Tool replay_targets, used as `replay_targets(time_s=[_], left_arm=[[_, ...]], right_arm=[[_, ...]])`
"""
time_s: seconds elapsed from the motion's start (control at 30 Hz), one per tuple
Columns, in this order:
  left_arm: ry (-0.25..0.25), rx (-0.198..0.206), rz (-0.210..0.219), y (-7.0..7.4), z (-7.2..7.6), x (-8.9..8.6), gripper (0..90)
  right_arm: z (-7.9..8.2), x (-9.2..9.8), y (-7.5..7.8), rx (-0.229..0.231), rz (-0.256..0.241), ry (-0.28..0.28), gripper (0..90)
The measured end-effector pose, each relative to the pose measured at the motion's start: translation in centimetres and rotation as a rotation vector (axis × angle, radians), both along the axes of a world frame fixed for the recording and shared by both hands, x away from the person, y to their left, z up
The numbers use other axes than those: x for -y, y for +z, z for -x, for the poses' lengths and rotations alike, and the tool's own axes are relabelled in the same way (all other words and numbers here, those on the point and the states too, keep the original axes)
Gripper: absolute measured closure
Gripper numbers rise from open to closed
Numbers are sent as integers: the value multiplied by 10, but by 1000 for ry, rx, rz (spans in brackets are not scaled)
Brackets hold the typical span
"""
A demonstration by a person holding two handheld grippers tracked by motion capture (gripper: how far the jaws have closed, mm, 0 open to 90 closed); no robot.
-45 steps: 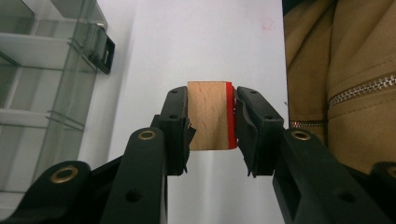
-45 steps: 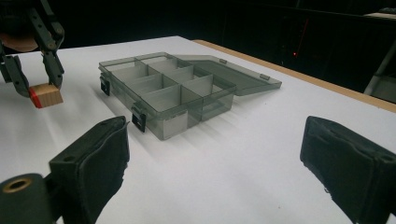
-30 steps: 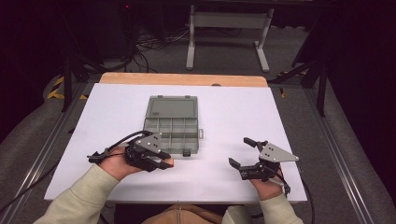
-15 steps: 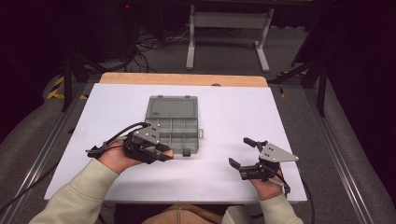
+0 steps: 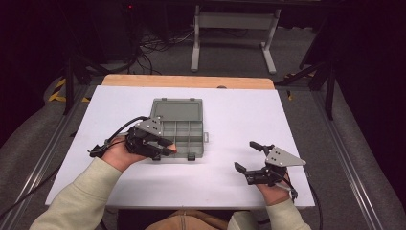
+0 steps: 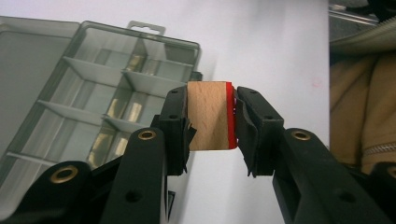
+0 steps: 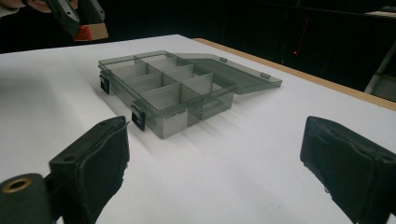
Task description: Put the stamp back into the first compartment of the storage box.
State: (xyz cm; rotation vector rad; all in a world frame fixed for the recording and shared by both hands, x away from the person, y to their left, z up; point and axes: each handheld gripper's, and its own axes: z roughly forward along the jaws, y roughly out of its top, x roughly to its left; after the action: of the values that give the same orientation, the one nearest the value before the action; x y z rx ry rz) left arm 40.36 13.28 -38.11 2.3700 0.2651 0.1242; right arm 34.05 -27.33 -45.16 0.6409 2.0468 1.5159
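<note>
Resting nearest the person on the white table (image 5: 230, 120), the right gripper (image 5: 249, 158) sits with its jaws spread wide and nothing between them, well apart from the work; it looks parked there to leave the other hand room. From its own view the two black pads frame bare table, with the box beyond them.

A little farther out, the left gripper (image 5: 165, 147) is clamped on a small wooden block (image 6: 208, 115), gripped across its width so that one pad presses the plain wood and the other the red face (image 6: 229, 114). Held this way the block's lower end is free, which suits lowering it straight down into a cell.

Beyond that lies the grey compartment box (image 5: 184, 134), open, its lid (image 5: 178, 109) folded flat on the far side. The block hangs at the box's near left corner, just above the compartments, which appear empty; I judge the placing is about to begin
</note>
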Motion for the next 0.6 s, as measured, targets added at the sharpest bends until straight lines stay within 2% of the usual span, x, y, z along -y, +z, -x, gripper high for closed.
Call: replay_targets(time_s=[0.2, 0.33, 0.4, 0.43, 0.6], left_arm=[[42, 1, 16, 0, -10, -5, 661], [96, 12, 27, -2, -20, -11, 661], [135, 3, 39, -2, -23, -13, 661], [153, 14, 34, -3, -26, -14, 661], [214, 8, 29, -5, -35, -18, 661]], right_arm=[[0, 0, 0, 1, 1, 1, 85], [0, 0, 0, 1, 3, 1, 85], [0, 0, 0, 1, 2, 1, 85], [0, 0, 0, 1, 1, 1, 85], [0, 0, 0, 2, 2, 1, 85]])
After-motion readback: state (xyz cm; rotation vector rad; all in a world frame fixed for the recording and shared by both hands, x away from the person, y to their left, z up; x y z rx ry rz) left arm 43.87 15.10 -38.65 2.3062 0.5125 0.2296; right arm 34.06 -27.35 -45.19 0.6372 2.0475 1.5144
